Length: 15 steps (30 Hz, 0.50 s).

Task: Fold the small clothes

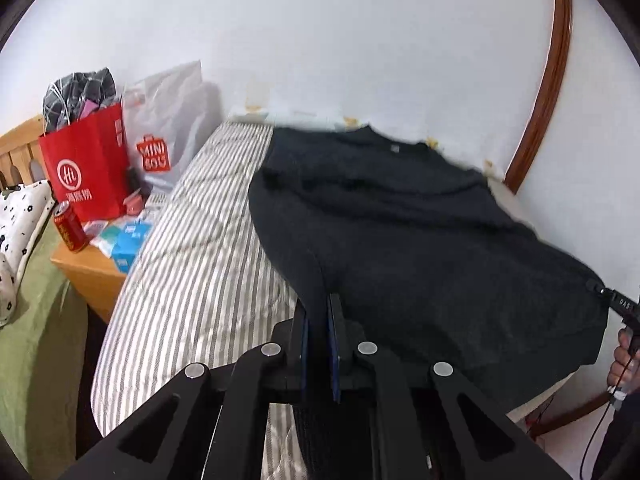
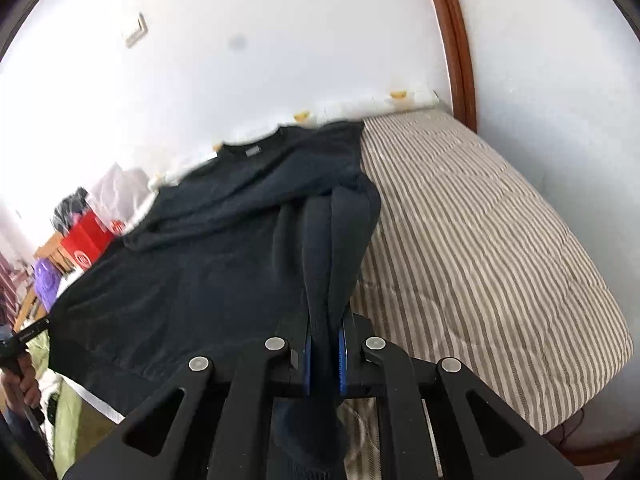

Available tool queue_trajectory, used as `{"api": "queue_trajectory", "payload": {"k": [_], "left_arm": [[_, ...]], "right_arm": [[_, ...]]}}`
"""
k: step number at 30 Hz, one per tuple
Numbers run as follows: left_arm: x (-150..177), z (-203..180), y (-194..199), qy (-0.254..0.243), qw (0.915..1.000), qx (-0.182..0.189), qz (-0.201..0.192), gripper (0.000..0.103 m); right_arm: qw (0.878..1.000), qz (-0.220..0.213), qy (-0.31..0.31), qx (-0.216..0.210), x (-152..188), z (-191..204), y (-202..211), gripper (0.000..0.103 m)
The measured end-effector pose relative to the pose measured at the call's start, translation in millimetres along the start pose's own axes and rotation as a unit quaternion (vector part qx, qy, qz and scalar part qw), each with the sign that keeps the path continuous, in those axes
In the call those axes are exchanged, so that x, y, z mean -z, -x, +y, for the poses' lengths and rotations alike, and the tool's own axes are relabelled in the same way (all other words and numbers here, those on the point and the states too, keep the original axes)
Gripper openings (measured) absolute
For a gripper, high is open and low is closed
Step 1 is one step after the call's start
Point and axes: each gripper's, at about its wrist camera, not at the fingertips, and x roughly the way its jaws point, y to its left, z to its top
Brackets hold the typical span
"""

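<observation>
A dark navy sweater (image 1: pixel 400 232) lies spread on the striped quilt of the bed (image 1: pixel 208 240), its collar toward the wall. My left gripper (image 1: pixel 318 320) is shut on the sweater's near left hem corner, the cloth pinched between the blue pads. In the right wrist view the same sweater (image 2: pixel 208 248) stretches to the left. My right gripper (image 2: pixel 325 344) is shut on a bunched fold at its near right side, lifted off the quilt (image 2: pixel 480 240). The right gripper's tip (image 1: pixel 616 304) shows at the left view's right edge, gripping the hem.
A bedside table (image 1: pixel 92 268) at left holds a red paper bag (image 1: pixel 88 168), a white plastic bag (image 1: pixel 168 120), a red can (image 1: pixel 70 232) and blue packs. A green cover and spotted pillow (image 1: pixel 20 220) lie farther left. The wall and a wooden frame (image 1: pixel 552 80) bound the bed.
</observation>
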Motion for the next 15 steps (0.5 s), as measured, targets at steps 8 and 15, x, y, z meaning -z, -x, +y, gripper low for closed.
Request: {"api": "queue_trajectory", "payload": {"k": [8, 15], "left_arm": [[-47.1, -6.0, -0.1, 0.017, 0.9986, -0.007, -0.051, 0.008], [-89.5, -17.3, -27.8, 0.029, 0.9972, -0.038, -0.058, 0.009]], "right_arm": [[0.999, -0.04, -0.003, -0.009, -66.4, 13.5, -10.7, 0.009], [0.999, -0.041, 0.011, -0.014, -114.6, 23.7, -36.2, 0.01]]}}
